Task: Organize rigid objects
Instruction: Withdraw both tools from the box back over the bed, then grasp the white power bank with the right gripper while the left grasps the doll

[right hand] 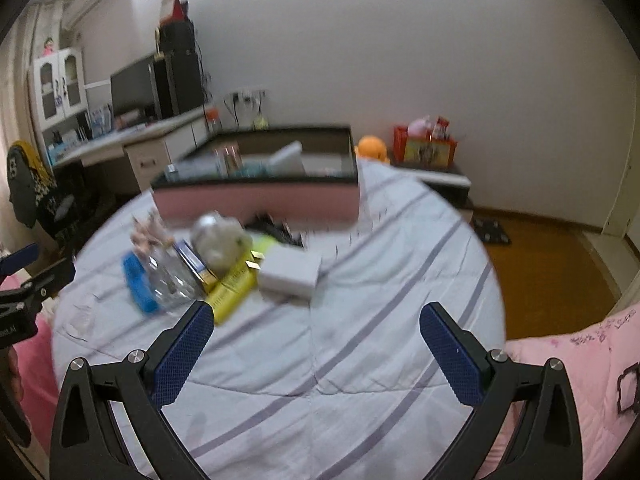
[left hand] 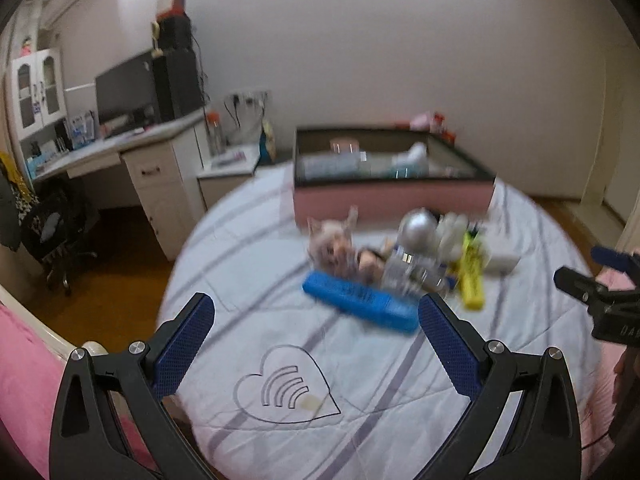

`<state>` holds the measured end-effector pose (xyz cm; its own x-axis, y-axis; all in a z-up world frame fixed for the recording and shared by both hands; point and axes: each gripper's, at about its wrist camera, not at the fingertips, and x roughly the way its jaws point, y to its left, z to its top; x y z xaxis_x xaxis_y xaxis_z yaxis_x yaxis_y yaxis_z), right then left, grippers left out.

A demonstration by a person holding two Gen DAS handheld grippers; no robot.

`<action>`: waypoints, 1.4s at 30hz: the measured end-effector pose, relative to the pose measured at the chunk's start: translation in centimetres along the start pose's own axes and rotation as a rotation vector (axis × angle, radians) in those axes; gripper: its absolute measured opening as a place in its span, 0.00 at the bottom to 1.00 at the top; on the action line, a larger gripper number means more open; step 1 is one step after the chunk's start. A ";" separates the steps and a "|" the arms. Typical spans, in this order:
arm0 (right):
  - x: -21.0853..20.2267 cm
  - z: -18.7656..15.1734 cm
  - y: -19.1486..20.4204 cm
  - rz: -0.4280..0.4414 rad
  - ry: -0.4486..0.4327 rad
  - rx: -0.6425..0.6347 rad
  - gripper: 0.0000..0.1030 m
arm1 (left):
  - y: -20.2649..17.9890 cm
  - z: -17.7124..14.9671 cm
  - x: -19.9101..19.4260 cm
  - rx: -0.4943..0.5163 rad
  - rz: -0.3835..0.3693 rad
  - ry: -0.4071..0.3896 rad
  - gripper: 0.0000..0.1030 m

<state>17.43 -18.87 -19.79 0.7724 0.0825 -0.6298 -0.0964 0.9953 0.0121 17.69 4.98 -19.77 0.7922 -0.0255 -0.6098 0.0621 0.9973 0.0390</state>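
Left wrist view
Left gripper (left hand: 316, 312): jaws spread wide, nothing between them, hovering above the striped quilt (left hand: 248, 264).
Pile: a blurred cluster of small things lies on the quilt ahead, just in front of the pink box (left hand: 392, 198).
Blue case (left hand: 358, 303): lies flat at the near edge of the pile, closest to the right finger.
Doll (left hand: 334, 244): behind the blue case, at the pile's left.
Silver ball (left hand: 420, 230): sits above a clear bottle (left hand: 400, 270) in the middle.
Yellow tube (left hand: 472, 280): at the pile's right, pointing toward the camera.
Box contents: bottles and a white item inside, too blurred to name.
Right gripper (left hand: 592, 276): enters at the right edge; how far its jaws are parted cannot be told here.

Right wrist view
Right gripper (right hand: 316, 312): jaws spread wide, empty, above the quilt.
Pile: ahead and to the left, near the left finger.
White box (right hand: 290, 274): lies at the pile's right, touching the yellow tube.
Pink box: behind the pile, open-topped.
Desk (right hand: 132, 140): far left, well apart from the bed.
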 end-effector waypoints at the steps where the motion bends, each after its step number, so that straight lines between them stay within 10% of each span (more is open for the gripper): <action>1: 0.7 -0.2 -0.1 0.000 0.019 0.002 1.00 | -0.2 -0.2 0.6 0.012 -0.005 0.017 1.00; 42: 10.3 3.7 0.4 0.081 0.197 -0.043 1.00 | 1.1 5.0 12.2 -0.014 -0.133 0.175 1.00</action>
<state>27.67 -17.39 -23.38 0.6240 0.1461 -0.7676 -0.1832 0.9823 0.0380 30.45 5.40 -23.15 0.6598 -0.1456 -0.7372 0.1498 0.9868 -0.0608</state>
